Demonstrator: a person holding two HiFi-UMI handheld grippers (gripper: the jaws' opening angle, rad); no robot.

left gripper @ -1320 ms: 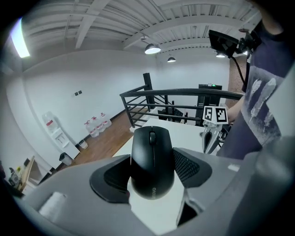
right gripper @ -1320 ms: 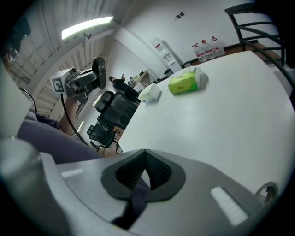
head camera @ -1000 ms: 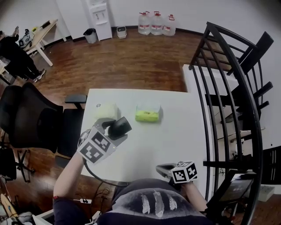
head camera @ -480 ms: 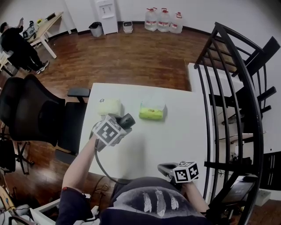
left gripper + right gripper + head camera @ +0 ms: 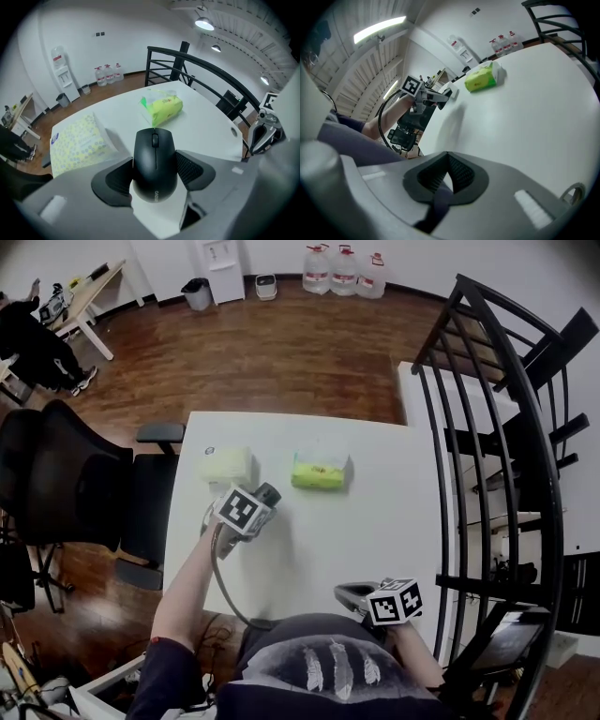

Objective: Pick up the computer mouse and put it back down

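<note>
The mouse is gripped by its sides in the left tongs, low over the surface's left half, so the lift is judged done and the setting-down left. This grip is shown only in the left gripper view, being hidden under the marker cube in the head view. The right tongs are seen closed on nothing at the near edge.

One mouse, two tissue packs, three bottles.
</note>
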